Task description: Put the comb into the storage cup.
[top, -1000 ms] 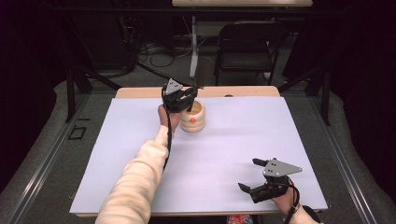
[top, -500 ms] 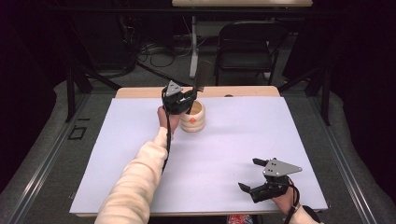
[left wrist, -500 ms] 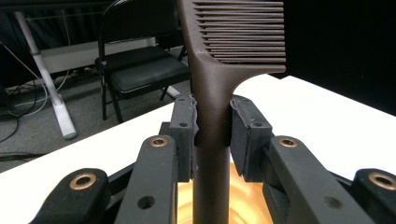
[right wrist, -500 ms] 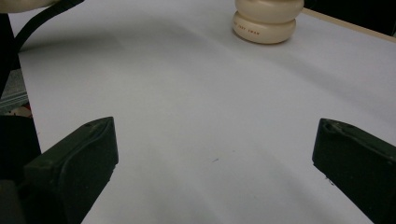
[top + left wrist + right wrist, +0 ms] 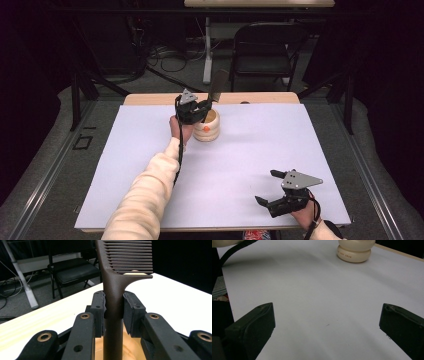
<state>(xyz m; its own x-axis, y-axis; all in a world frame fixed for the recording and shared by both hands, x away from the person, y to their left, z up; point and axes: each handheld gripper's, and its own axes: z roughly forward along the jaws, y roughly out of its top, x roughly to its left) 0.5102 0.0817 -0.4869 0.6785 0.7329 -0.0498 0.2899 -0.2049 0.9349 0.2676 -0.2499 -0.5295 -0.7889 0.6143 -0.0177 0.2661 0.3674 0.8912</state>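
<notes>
Comb, dark brown, handle-down over the cream holder at far centre of table; held by L gripper.

High view: holder is a squat, ribbed cream pot w/ an orange dot on its near side, standing on the white sheet near the wooden table's far edge. Comb sticks up at a tilt above the pot mouth, teeth end uppermost. Whether the handle tip is inside the pot or just above the rim: can't tell, gripper body blocks it. L forearm in cream sleeve reaches across from bottom edge. R gripper low at near right, well apart from the pot, jaws spread, nothing between them. Black folding chair behind the table.

L gripper view: jaws closed onto the comb handle, pads pressing both sides just below where teeth start. Teeth run off top of frame. Handle's lower end cut off at bottom edge; cream pot interior glimpsed behind it, contents not readable.

R gripper view: both jaws wide apart over bare white sheet, gripping nothing. Pot at top, upper part cut off; small orange print on its base ring too small to read. Sleeve edge + black cable at top left.
</notes>
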